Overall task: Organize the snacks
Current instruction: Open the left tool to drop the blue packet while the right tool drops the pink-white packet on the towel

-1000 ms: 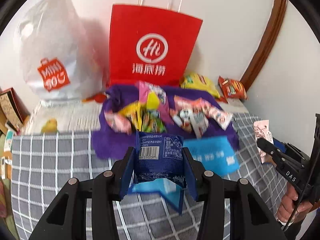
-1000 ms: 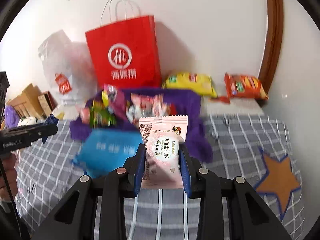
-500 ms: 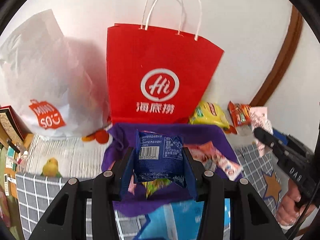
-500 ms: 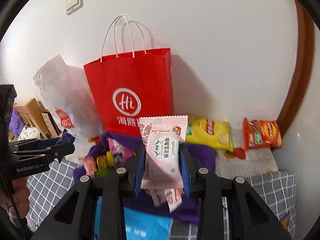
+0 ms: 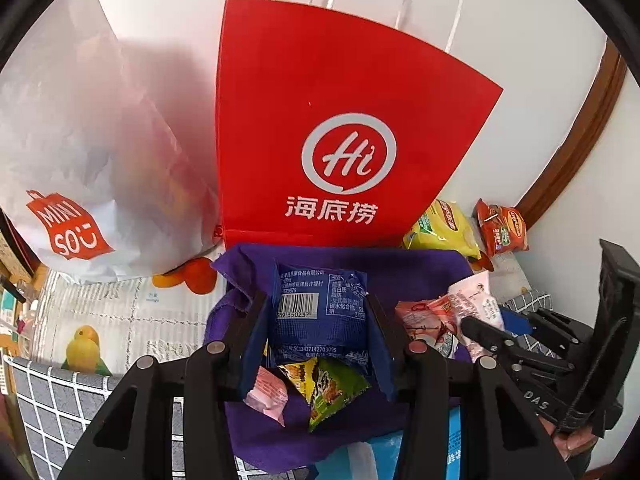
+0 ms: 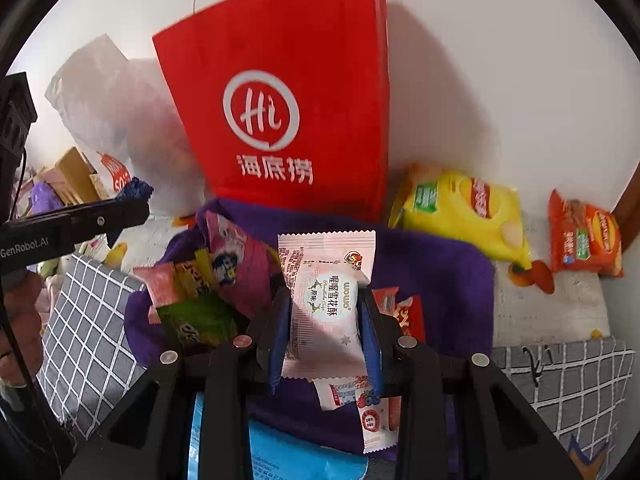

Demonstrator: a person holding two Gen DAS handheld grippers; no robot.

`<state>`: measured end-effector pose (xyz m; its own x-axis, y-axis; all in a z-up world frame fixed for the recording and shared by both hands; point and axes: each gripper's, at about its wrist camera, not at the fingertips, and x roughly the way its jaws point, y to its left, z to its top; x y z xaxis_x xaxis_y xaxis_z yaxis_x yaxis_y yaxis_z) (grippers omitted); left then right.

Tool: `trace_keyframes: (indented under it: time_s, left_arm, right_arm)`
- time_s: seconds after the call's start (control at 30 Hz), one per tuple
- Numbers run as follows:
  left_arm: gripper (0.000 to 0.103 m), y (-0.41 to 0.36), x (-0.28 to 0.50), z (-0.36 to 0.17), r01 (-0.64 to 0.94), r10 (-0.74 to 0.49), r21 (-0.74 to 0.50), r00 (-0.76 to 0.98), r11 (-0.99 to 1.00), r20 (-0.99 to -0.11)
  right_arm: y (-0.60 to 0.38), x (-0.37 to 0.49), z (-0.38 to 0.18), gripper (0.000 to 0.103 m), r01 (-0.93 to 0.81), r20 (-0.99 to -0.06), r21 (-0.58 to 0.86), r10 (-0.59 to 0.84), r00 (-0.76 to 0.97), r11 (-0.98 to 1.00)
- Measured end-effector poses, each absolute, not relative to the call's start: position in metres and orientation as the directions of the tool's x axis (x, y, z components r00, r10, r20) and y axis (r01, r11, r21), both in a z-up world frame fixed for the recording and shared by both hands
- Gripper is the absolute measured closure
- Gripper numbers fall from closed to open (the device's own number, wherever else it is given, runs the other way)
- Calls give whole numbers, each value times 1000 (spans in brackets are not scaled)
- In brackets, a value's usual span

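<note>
Both claws [image 5: 316,316] [image 6: 324,312] near red bag [image 5: 340,120]

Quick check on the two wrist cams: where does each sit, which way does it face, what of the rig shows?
Left wrist: on the left gripper, looking forward and down at the red paper bag; jaws clamp a blue snack packet; the right gripper shows at right.
Right wrist: on the right gripper, same heading; jaws clamp a pink snack packet; the left gripper shows at left.
Shared: red bag, purple cloth, yellow chip bag.
</note>
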<state>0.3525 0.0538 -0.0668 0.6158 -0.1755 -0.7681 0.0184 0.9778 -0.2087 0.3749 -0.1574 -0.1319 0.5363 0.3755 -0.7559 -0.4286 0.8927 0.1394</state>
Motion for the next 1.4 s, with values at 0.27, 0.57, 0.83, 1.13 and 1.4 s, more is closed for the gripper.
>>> trace_keyframes:
  time_s: [0.27,0.57,0.83,1.13,1.4]
  left_arm:
    - [59,47,353,-69,38,-177,-195,613,980,-770]
    - [59,48,356,-76,43,-211,-230,590,972,-779]
    - [59,31,364,-97,86,-262,-255,520,963,-813]
    - [59,22,370,-114,79,-251,-242,463,967,-850]
    - [57,18,370,-116,86,-243,-230,468,969,-850]
  right_arm:
    - [-152,383,-155,70,-431,-805,113,336,489,895]
    - [-159,392,-164,70,-386,-827,68,269,494,920]
    - [-164,395,-168,70,-379,-834,80,270,481,922]
    - [-164,394,-165,69,-383,-830,82,276,485,920]
    - [-163,394,-165,69,-382,-830,78,272,487,921]
